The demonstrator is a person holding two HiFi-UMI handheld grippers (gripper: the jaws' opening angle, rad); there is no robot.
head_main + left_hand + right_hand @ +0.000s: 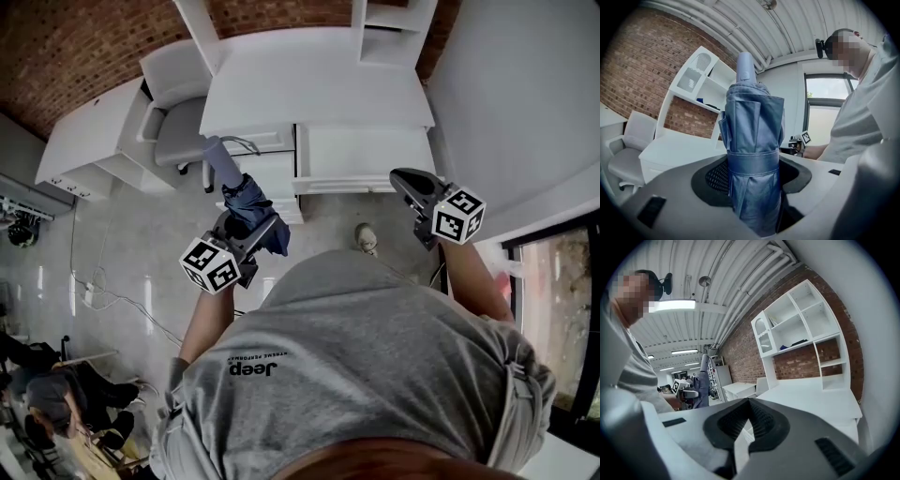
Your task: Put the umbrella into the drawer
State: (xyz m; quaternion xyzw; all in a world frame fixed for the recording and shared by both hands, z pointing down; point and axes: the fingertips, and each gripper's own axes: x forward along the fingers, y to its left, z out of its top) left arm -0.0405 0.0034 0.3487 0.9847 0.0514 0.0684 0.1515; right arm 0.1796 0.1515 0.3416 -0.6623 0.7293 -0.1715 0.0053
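A folded blue umbrella (239,192) with a pale handle end stands between the jaws of my left gripper (246,220), which is shut on it around its strap. In the left gripper view the umbrella (754,126) fills the middle and rises upright out of the left gripper (754,180). My right gripper (405,178) hovers in front of the white desk's drawer fronts (361,155); its pads meet with nothing between them (749,401). From the right gripper view the umbrella (701,380) shows far off at the left.
The white desk (319,84) carries a white shelf unit (394,28) at its back. A light grey chair (178,131) stands left of the desk, beside another white desk (94,141). A brick wall runs behind; a window (562,281) is at the right.
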